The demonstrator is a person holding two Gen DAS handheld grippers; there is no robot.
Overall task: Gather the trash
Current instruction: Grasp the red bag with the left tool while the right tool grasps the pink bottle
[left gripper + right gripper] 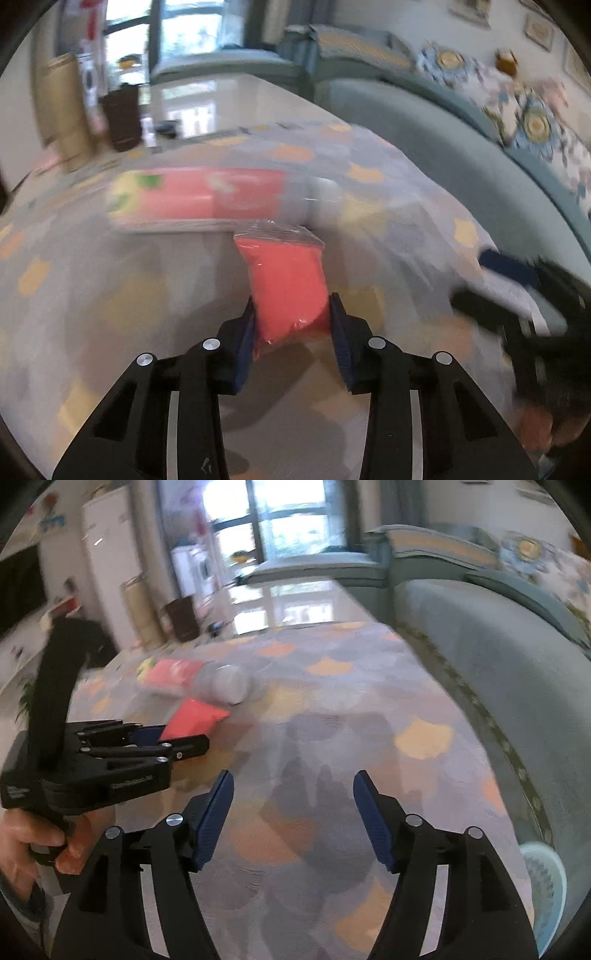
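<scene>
Your left gripper clamps the lower end of a pink plastic packet, its blue pads pressed against both sides; the packet projects forward above the patterned rug. Your right gripper hangs over the same rug with its fingers spread wide and nothing between them. Your left hand grips the left tool's handle at the lower left of the right wrist view. Just beyond the packet, a pink can with a grey cap lies on its side on the rug. A teal sofa borders the rug on the right. Farther back, a dark brown bin stands on the glossy floor.
</scene>
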